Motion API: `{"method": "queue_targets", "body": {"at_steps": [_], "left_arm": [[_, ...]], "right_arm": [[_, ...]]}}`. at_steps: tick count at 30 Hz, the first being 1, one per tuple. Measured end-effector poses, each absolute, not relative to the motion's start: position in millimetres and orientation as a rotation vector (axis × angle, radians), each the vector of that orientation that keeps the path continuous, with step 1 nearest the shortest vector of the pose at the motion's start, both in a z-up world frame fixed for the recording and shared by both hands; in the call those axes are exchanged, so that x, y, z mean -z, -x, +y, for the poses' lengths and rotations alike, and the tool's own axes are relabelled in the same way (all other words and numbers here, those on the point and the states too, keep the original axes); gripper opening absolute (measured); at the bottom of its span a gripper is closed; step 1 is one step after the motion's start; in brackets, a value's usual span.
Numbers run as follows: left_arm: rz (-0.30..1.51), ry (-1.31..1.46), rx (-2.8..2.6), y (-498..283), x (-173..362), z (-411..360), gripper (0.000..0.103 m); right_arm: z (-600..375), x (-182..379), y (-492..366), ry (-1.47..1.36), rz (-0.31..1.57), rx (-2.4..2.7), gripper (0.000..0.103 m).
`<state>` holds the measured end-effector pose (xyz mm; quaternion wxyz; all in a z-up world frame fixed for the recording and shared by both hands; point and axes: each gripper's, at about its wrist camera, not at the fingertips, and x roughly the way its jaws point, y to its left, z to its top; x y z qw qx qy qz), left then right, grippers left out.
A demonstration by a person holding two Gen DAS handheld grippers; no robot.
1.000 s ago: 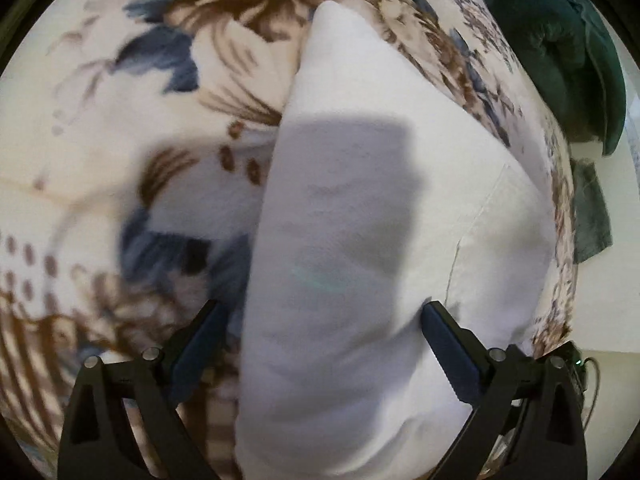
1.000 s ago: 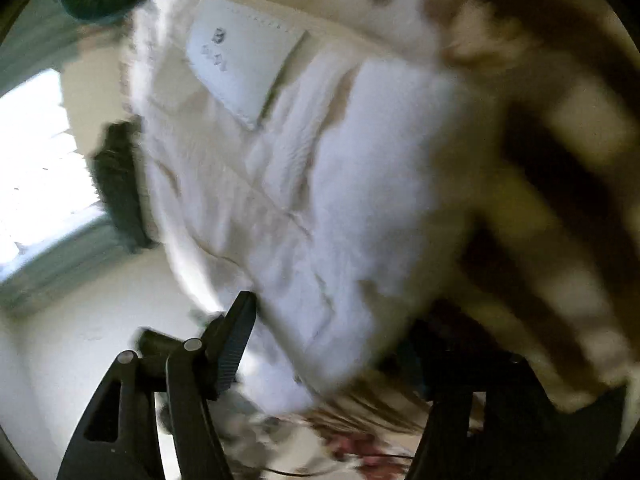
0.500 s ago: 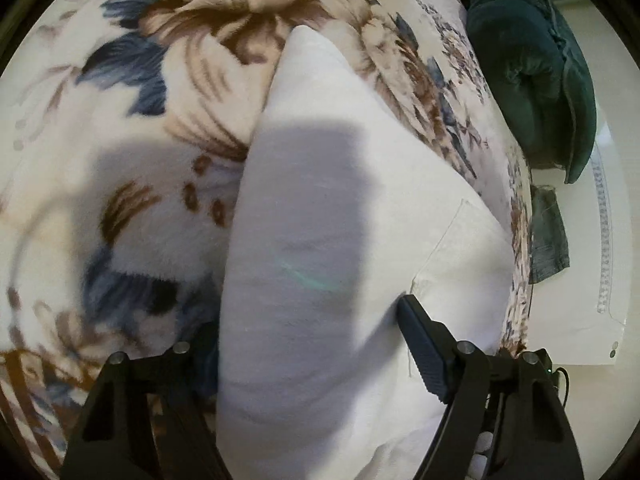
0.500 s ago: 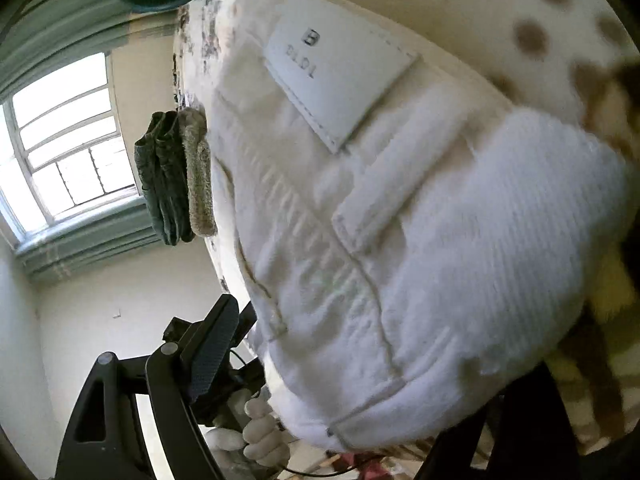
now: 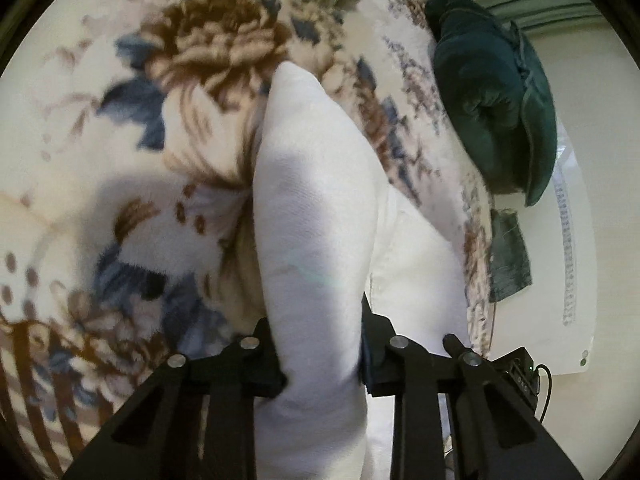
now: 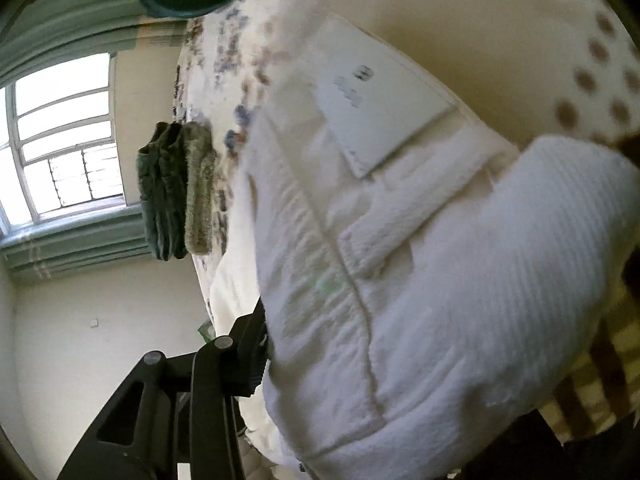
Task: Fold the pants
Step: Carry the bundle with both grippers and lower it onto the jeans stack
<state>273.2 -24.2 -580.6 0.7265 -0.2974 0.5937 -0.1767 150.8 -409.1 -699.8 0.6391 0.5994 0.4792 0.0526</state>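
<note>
On the floral blanket [image 5: 100, 200], the white pants [image 5: 316, 208] lie; the left gripper [image 5: 322, 360], wide open 1 s ago, now pinches a fabric ridge. Right gripper [image 6: 360, 364] grips the waistband, prob. Fold lift can begin.

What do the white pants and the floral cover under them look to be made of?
Pants: probably cotton twill or denim, matte, judging by the diagonal ribbed weave and stitched seams. Cover: likely plush fleece, with a fuzzy nap that softens the printed flowers.
</note>
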Motion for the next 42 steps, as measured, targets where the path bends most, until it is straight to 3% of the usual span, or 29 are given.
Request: {"method": "queue_targets", "body": {"at_steps": [12,22,27,33,39,42], "left_arm": [[1.181,0.678,0.399,-339,462,11,0.023],[1.048,0.615,0.448,-558,359,100,0.023],[1.027,0.576,0.433,-674,364,142,0.023],[1.089,0.559,0.409,-756,418,174,0.024],[1.193,0.601,0.347,-777,473,200,0.024],[1.207,0.593,0.354,-778,472,204,0.027]], "right_arm": [[-388,558,-244,-1.198,1.038,-0.256,0.044],[-287,457,-455,-1.167,0.875,-0.303,0.044],[-233,464,-579,-1.171,0.835,-0.319,0.044],[-184,512,-697,-1.145,0.876,-0.300,0.044],[-159,563,-729,-1.106,0.984,-0.273,0.045],[-162,571,-727,-1.110,1.068,-0.285,0.052]]}}
